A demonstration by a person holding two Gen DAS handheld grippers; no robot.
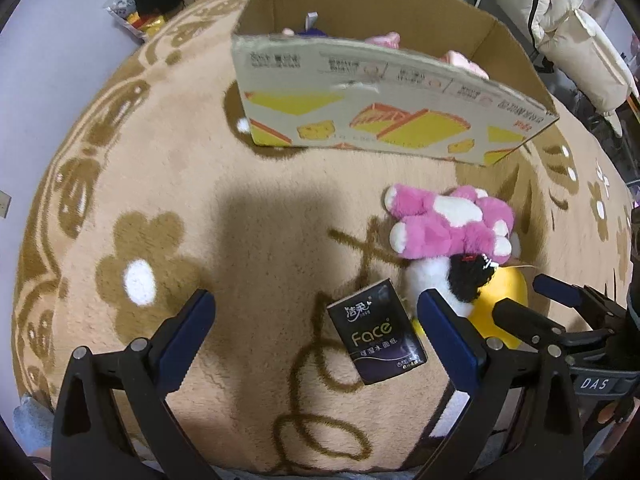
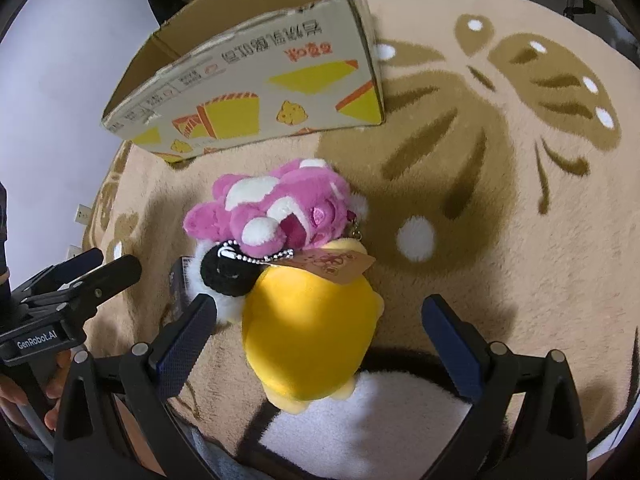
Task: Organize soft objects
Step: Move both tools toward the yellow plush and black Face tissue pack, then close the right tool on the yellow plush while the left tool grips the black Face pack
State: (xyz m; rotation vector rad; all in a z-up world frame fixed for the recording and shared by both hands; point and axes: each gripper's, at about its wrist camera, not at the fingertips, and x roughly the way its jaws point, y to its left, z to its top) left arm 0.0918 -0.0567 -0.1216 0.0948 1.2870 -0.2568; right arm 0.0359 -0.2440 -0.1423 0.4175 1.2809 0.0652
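Through my left wrist camera, my left gripper hangs over the tan flowered rug with its fingers spread wide and nothing between them; the dark tissue pack lies flat on the rug just inside my right-hand finger. Beyond it the pink plush lies against a small black-and-white plush, with the yellow plush beside them, and behind them the open cardboard box (pink things already inside). From my right wrist camera, my right gripper is likewise spread, empty, the yellow plush lying on the rug between its fingers, touching neither pad, the pink plush just ahead.
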